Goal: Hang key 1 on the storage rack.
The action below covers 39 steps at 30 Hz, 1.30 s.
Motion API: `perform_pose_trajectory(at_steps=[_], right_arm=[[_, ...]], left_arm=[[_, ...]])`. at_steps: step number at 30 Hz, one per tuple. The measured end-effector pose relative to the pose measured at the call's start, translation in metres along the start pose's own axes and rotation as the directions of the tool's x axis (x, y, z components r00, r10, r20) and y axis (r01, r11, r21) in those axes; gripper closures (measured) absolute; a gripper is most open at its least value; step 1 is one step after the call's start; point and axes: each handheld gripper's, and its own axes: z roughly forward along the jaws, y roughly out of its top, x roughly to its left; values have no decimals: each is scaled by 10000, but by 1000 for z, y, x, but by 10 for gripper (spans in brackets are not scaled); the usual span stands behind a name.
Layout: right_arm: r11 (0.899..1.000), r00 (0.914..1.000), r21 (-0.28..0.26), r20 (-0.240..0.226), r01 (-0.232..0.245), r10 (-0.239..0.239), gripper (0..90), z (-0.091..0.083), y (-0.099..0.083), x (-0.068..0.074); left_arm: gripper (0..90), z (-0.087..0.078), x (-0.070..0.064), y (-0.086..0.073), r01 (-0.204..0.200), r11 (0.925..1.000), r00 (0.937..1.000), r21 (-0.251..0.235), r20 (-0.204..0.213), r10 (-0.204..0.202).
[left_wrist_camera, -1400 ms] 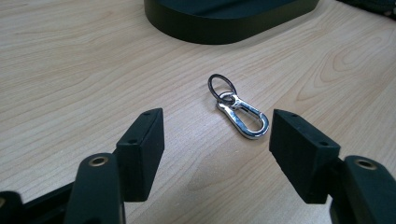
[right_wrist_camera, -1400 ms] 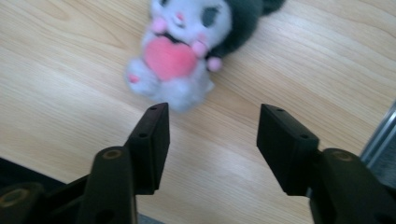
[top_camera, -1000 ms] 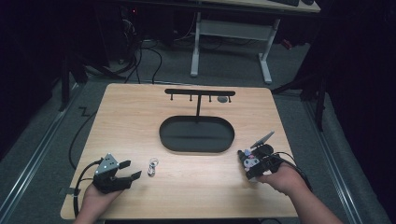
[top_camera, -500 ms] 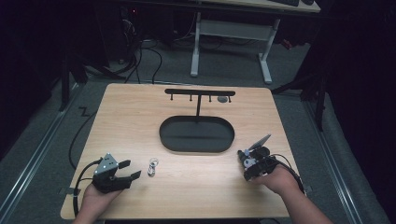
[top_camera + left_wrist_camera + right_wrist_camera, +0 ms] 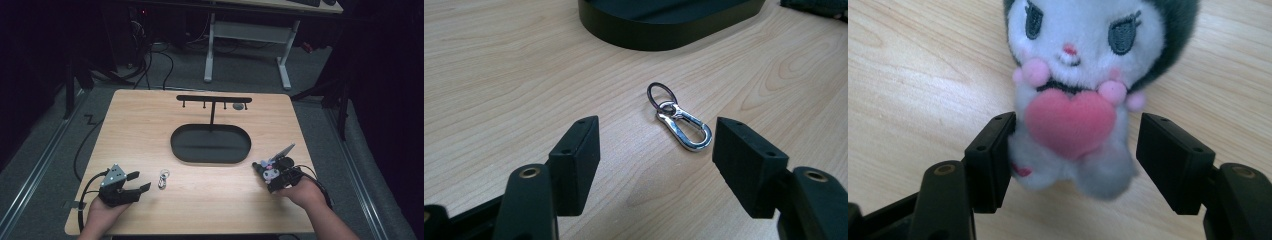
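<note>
**Meanwhile, a plush toy is sitting between spread jaws and a clip is waiting ahead of the other pair**

Right now the small white plush toy with dark ears and a pink felt heart [image 5: 1073, 95] is lying on the pale wooden table [image 5: 150, 130], its lower body sitting between the two black jaws of the right gripper [image 5: 1075, 160]. Those jaws are standing spread: the one on the left of the right gripper view is touching or nearly touching the toy's flank, while the other is standing clear of it with a gap showing. In the high view the same toy [image 5: 269, 171] is showing at the front end of the right gripper [image 5: 272, 175], which the person's right hand [image 5: 300, 192] is holding near the table's right edge.

Over on the other side, the shiny silver metal snap clip with a dark split ring [image 5: 678, 120] is lying flat on the wood just ahead of the left gripper [image 5: 656, 165], apart from both jaws and closer to the one on the right of that view. This gripper's jaws are also standing wide apart, pinching nothing. From above, the clip [image 5: 163, 178] is lying just beyond the left gripper [image 5: 137, 182].

Farther past both pairs of tongs, the black oval base of a hook stand [image 5: 211, 144] is sitting mid-table, its upright post carrying a black crossbar with small pegs [image 5: 214, 99].
</note>
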Motion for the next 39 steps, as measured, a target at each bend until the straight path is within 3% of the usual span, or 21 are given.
perform_pose_trajectory(at_steps=[7,12,16,23,26,39], right_arm=[[9999,9999,-75,89,110,-109,447,11,6,3],[9990,9985,-106,332,444,-441,494,5,9,6],[9961,9963,-317,253,829,-821,515,-18,13,10],[9922,9931,-421,6,1173,-1173,515,-45,15,16],[9863,9871,-401,-64,1599,-1603,516,-61,17,17],[9845,9863,-687,-241,1612,-1632,515,-109,34,27]], left_arm=[[361,-1,1,-1,72,10000,10000,-33,-25,-73],[362,-2,2,-1,61,10000,10000,-1,-27,-61],[362,-1,2,-2,80,10000,10000,9,-9,-80],[363,-1,0,-1,49,10000,10000,4,19,-49],[363,0,0,-1,36,10000,10000,37,23,-36],[363,0,0,-1,2,10000,10000,10,40,-2]])
